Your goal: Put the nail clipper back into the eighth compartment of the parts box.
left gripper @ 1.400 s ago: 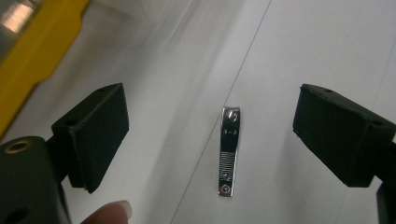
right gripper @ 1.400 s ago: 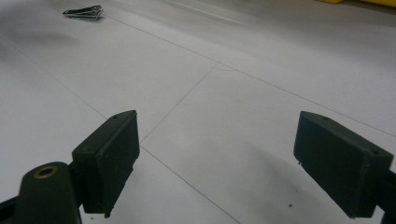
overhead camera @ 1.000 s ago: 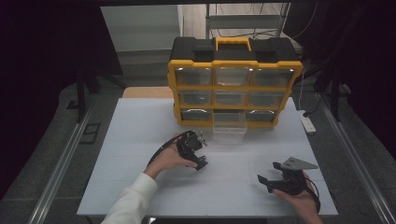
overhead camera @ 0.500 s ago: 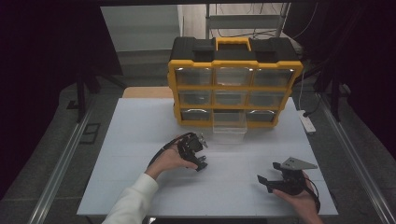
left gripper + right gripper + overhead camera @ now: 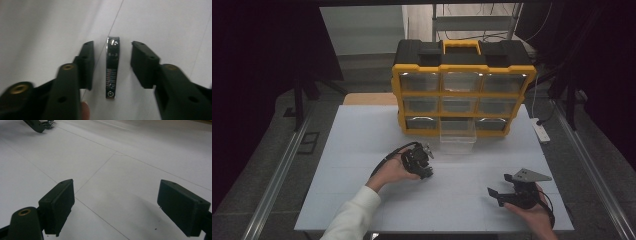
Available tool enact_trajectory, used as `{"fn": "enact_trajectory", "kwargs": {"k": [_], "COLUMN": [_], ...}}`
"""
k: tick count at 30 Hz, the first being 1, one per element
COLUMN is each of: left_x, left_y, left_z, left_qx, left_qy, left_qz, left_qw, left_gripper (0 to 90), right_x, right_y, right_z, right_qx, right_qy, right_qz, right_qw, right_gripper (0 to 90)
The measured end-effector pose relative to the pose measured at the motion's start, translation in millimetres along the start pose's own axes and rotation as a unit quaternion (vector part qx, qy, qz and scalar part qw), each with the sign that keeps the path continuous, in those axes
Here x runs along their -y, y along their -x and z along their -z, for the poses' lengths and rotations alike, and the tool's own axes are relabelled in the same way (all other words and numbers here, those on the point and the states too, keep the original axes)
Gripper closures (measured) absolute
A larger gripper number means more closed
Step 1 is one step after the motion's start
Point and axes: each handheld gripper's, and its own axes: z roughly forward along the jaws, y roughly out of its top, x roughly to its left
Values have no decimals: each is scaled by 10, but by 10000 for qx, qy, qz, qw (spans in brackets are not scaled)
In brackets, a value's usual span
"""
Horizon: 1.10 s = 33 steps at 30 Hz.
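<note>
A chrome nail clipper [image 5: 112, 67] lies flat on the white table between the two jaws of my left gripper [image 5: 112, 65], which is open and touches neither side of it. From the high view, the left gripper [image 5: 421, 165] points down at the table's middle, held by a hand in a white sleeve. My right gripper [image 5: 498, 193] rests low near the front right of the table, open, with only bare table between its jaws [image 5: 115, 200].
A yellow and black drawer organizer [image 5: 462, 90] stands at the table's back edge. One clear drawer [image 5: 457, 139] in its bottom row is pulled out over the white table [image 5: 352, 150]. A power strip [image 5: 542, 131] lies off the right edge.
</note>
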Motion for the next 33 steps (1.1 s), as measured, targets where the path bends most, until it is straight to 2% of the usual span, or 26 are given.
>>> {"fn": "enact_trajectory", "kwargs": {"k": [4, 14, 23, 26, 33], "left_x": [0, 9, 24, 27, 7], "left_y": [-1, 14, 10, 22, 72], "left_z": [5, 11, 152, 209, 344], "left_qx": [15, -46, -86, -43, -120], "left_qy": [0, 53, 427, 518, 692], "left_qz": [8, -74, 32, 24, -64], "left_qw": [10000, 9999, 9990, 9986, 9975], "left_gripper": [781, 792, 794, 794, 794], "right_x": [0, 1, 1, 1, -1], "right_y": [-1, 2, 3, 3, 6], "right_z": [0, 1, 2, 1, 4], "right_qx": [2, 8, 20, 20, 35], "right_qy": [-4, -2, -2, -5, 8], "right_qz": [-2, 5, 18, 12, 14], "right_qw": [10000, 10000, 10000, 10000, 10000], "right_gripper": [144, 144, 145, 145, 145]}}
